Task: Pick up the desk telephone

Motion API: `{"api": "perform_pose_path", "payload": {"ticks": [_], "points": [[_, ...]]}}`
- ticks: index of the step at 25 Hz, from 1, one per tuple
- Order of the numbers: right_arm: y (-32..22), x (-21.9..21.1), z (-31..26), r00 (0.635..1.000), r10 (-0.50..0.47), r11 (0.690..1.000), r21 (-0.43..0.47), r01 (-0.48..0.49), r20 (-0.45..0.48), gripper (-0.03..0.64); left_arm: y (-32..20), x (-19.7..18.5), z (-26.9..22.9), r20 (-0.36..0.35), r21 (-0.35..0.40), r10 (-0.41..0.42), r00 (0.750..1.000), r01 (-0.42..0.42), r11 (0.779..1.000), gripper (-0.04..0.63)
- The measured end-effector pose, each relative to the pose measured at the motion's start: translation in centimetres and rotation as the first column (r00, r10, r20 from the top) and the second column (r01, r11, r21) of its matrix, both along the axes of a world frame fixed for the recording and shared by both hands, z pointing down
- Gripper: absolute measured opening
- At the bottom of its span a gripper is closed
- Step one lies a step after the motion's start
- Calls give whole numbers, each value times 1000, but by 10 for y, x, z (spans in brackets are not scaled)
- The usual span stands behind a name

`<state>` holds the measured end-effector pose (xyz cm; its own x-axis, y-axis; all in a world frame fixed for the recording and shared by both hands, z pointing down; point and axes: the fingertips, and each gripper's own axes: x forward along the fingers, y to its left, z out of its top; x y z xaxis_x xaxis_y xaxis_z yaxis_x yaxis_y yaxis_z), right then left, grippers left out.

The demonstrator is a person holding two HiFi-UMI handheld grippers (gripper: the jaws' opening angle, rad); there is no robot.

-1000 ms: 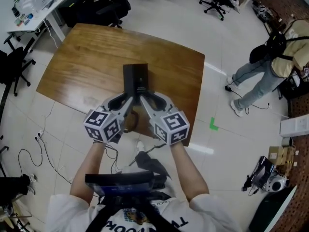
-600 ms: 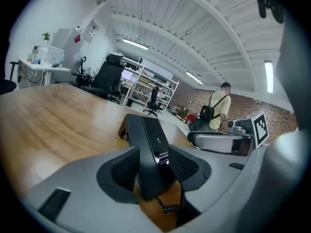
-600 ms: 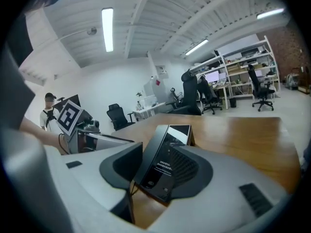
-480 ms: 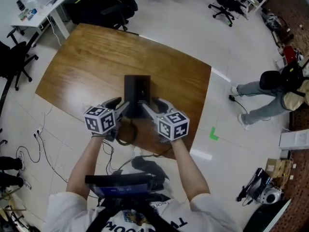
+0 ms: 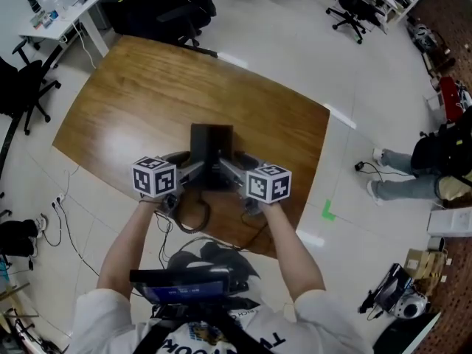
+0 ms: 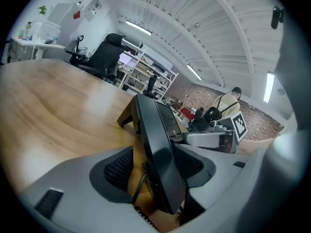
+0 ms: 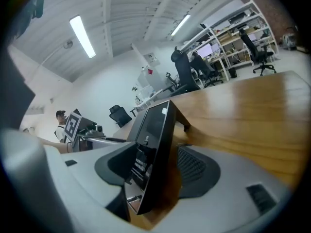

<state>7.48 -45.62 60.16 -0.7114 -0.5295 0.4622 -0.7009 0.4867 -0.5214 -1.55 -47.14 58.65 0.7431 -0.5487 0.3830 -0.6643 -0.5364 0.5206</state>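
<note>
Black against the wood, the desk telephone [image 5: 212, 150] sits on the table [image 5: 140, 87] a little toward the near edge, propped on its rear stand so the face slopes back toward me. I have the left gripper [image 5: 193, 167] at its near left edge and the right gripper [image 5: 232, 164] at its near right edge, both reaching in low from my side. Both sets of jaws have just been opening and now stand wide. In each gripper view the phone's side edge runs up between the pads, with bare wood showing in the gap on the outer side, so nothing is clamped and the phone's weight is on the table. I judge the task to be at the gripping step: the tools are placed, the squeeze is not yet made, and no lift can count until it is. Next I would close both grippers on the two side edges at about the same moment so the body does not skate or twist, then raise both hands together and level. One worry is the dark cord [image 5: 198, 214] looping off the phone's near end toward the table edge. It may drag or snag, so I would lift slowly.
</note>
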Motion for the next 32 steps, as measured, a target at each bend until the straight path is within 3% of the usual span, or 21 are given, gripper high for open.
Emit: {"api": "perform_pose_path", "payload": {"ticks": [5,8,13,17,25,29,32], "points": [[-13,-5,5,998,-16,999,-48,19,62,266,-6,5,10,-28,-45,51,998,-52,998,282],[-17,-11,4,992,-47,995,-81,56,113,299,-6,7,13,-60,-76,76,995,-80,994,288],[-28,-26,-2,980,-105,987,-106,124,169,311,-6,24,14,-63,-95,172,983,-177,980,288],[-27,-41,2,976,-167,975,-121,185,141,311,-9,39,16,-46,-105,224,974,-228,968,295],[-28,-41,5,978,-153,978,-120,170,140,290,-12,37,17,-82,-125,186,979,-196,973,273],[-24,-41,-3,978,-129,984,-103,147,165,282,-8,36,11,-79,-102,156,985,-164,981,267],[-21,-42,-7,980,-144,986,-68,154,135,282,-6,34,2,-73,-76,154,985,-160,984,264]]}}
